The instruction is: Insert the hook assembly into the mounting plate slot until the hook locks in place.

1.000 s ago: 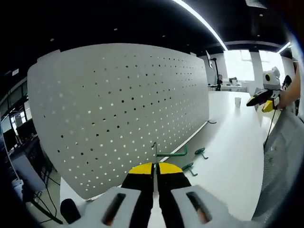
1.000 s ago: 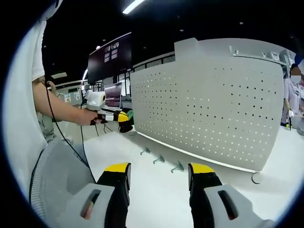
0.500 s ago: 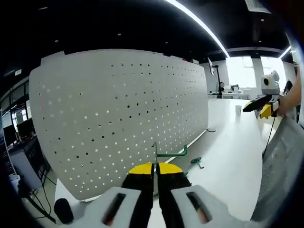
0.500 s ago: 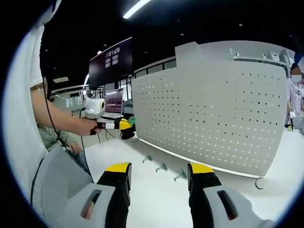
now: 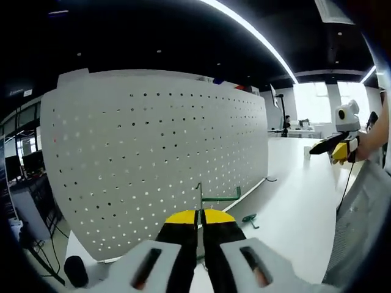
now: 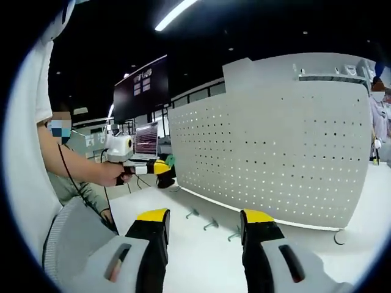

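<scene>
Left gripper (image 5: pixel 199 215) is clamped on the green hook (image 5: pixel 215 196), carried just ahead of its jaws, and it has risen: the pegboard (image 5: pixel 153 152) ahead sits squarer, the spare hook (image 5: pixel 249 218) on the table (image 5: pixel 293 213) dropping away. Insertion looks next. Right gripper (image 6: pixel 204 221) waits wide and empty.

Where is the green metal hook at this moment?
In the left gripper view, the green metal hook is clamped in the shut left hand-held gripper, just in front of the lower part of the white perforated mounting board.
</scene>
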Available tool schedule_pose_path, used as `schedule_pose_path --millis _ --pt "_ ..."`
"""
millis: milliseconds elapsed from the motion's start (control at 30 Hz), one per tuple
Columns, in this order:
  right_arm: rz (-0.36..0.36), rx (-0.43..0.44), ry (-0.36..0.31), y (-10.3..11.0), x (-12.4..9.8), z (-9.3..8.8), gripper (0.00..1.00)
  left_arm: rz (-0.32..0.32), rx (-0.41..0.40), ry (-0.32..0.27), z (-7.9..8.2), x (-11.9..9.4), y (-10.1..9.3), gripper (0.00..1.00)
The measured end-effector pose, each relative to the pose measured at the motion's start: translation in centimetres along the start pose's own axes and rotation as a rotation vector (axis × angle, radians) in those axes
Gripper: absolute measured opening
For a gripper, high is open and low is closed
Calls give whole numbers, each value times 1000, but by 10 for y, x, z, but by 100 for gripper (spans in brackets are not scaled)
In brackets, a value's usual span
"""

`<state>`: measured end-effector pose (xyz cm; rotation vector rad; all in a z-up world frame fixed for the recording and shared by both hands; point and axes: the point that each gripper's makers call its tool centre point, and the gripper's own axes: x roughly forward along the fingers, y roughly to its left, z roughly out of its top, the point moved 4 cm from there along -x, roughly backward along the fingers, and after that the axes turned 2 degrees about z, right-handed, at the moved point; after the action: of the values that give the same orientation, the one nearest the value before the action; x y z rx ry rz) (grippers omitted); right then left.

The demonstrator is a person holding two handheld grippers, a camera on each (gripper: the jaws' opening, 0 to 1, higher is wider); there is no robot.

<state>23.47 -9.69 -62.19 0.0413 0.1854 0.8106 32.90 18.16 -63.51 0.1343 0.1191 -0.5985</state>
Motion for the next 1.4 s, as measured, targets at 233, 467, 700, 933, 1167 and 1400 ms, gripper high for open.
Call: schedule_pose_path --millis 233,467,700,933,1167,1400 --pt "8 8 -24 2 2 5 43 1 -20 -38 8 -1 -3 1" --pt "32 28 -52 7 8 11 38 6 -48 -77 17 1 -11 1" --pt "50 37 -70 9 11 19 35 -26 -40 -95 23 1 -30 1" --pt "65 78 -119 12 15 26 34 -31 -65 -122 30 4 -49 1" --pt "86 89 -132 17 22 31 33 -21 -72 -149 40 4 -59 1" --pt "107 97 -150 24 28 38 30 -34 -57 -170 53 6 -78 1"
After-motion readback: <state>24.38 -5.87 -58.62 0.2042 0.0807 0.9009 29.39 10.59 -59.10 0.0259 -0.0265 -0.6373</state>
